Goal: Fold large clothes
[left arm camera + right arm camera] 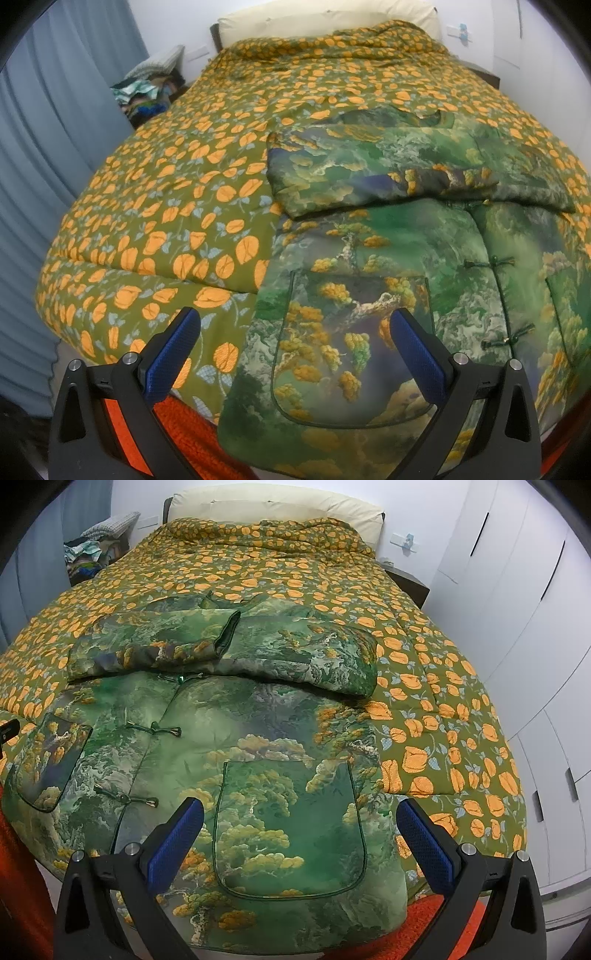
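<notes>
Above the jacket (388,258), both tongs (295,354) (301,834) gape wide; only right view shows wardrobe (517,609).

The right hand-held gripper (297,830) hangs spread wide over the jacket's (240,720) pocket (291,830) at 6 o'clock. Both sleeves (221,646) lie folded across its chest toward 12, on the bed (443,701).

Home bedroom: quilt-covered bed (424,657), cream headboard (273,506), white wardrobe (517,609), blue curtains (55,129).
</notes>
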`<state>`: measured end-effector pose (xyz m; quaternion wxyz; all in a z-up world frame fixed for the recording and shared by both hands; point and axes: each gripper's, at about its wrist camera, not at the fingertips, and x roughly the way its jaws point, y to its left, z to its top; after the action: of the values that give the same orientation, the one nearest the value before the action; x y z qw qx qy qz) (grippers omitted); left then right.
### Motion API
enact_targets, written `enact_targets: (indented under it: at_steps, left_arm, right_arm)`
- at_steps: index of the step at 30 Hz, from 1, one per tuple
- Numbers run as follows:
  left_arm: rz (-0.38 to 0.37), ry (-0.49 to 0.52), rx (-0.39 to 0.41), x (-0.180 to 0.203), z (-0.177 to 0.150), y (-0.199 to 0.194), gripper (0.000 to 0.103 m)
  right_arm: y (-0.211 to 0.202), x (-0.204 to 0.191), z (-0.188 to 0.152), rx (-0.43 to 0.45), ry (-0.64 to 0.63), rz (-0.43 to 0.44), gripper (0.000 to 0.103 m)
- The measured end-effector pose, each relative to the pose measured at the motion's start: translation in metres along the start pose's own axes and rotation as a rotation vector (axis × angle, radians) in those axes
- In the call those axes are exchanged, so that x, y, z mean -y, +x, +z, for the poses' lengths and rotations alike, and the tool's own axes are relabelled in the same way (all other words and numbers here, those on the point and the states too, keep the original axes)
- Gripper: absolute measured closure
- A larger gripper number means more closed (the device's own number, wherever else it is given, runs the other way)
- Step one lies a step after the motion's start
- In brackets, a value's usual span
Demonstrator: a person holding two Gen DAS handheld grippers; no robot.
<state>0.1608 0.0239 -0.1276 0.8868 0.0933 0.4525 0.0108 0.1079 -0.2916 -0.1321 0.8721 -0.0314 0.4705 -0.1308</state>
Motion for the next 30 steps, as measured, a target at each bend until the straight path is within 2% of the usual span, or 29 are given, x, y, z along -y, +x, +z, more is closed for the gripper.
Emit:
enact_targets:
  at_steps: [11,14,15,19,22,24,26,30]
  left_arm:
    - [-0.004,0.015,-0.013,-0.002,-0.002,0.003,0.000]
    - [-0.034,0.008,-0.081,-0.016,-0.007,0.015,0.000]
    - [-0.068,-0.015,-0.120,-0.029,-0.010,0.021,0.000]
    - [-0.187,-0.074,-0.234,-0.064,-0.026,0.044,0.000]
    - [-0.324,-0.113,-0.340,-0.077,-0.046,0.067,0.001]
    - [-0.387,-0.118,-0.401,-0.075,-0.057,0.078,0.001]
    - [-0.394,-0.106,-0.442,-0.069,-0.066,0.088,0.001]
    - [-0.425,-0.097,-0.495,-0.060,-0.073,0.107,0.000]
  right_arm:
    - [-0.002,0.000,0.000,0.000,-0.008,-0.005,0.000]
    - [-0.004,0.009,0.000,-0.002,-0.025,-0.009,0.000]
    - [-0.003,0.017,-0.001,-0.011,-0.020,-0.007,0.000]
    - [0.012,0.072,-0.015,-0.110,0.085,0.064,0.000]
    - [0.044,0.111,-0.037,-0.270,0.193,0.184,0.000]
    - [0.062,0.125,-0.051,-0.347,0.255,0.260,0.000]
    - [0.077,0.133,-0.063,-0.405,0.310,0.334,0.000]
    - [0.104,0.132,-0.072,-0.486,0.321,0.394,0.000]
